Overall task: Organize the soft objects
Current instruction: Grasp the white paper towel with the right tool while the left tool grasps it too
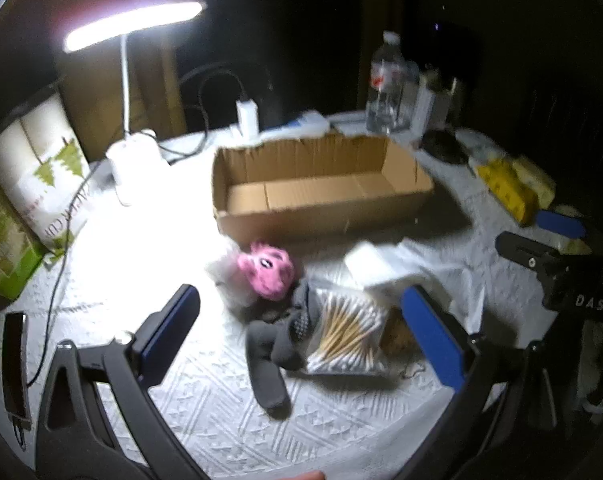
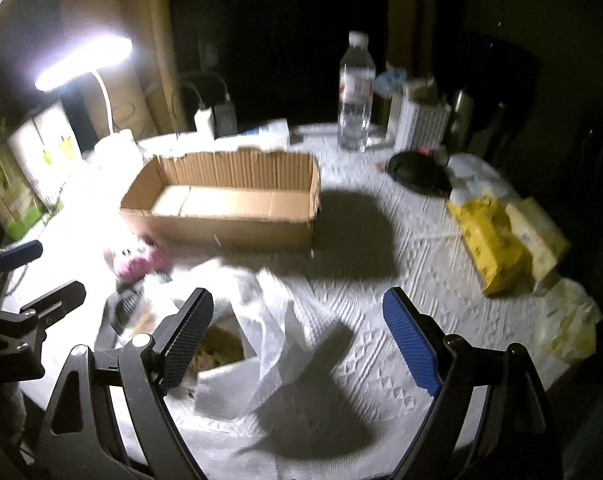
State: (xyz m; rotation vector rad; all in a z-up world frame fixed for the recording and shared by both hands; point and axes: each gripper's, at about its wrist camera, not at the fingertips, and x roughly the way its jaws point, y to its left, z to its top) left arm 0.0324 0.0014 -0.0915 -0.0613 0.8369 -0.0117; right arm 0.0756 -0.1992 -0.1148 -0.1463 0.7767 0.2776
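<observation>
A soft doll with a pink head (image 1: 270, 272) and grey body (image 1: 275, 344) lies on the white tablecloth, below an empty cardboard box (image 1: 321, 190). A clear bag of cotton swabs (image 1: 347, 334) lies against the doll, with a white plastic bag (image 1: 385, 268) behind it. My left gripper (image 1: 301, 332) is open above the doll and swabs, holding nothing. My right gripper (image 2: 301, 336) is open over the white plastic bag (image 2: 261, 320). The box (image 2: 225, 204) and pink head (image 2: 137, 264) also show in the right wrist view.
A lit desk lamp (image 1: 133, 152) stands at the back left beside printed packages (image 1: 41, 168). A water bottle (image 2: 355, 92), a white container (image 2: 419, 124), a black object (image 2: 417, 170) and yellow packets (image 2: 493, 240) sit at the right. Cables run along the left edge.
</observation>
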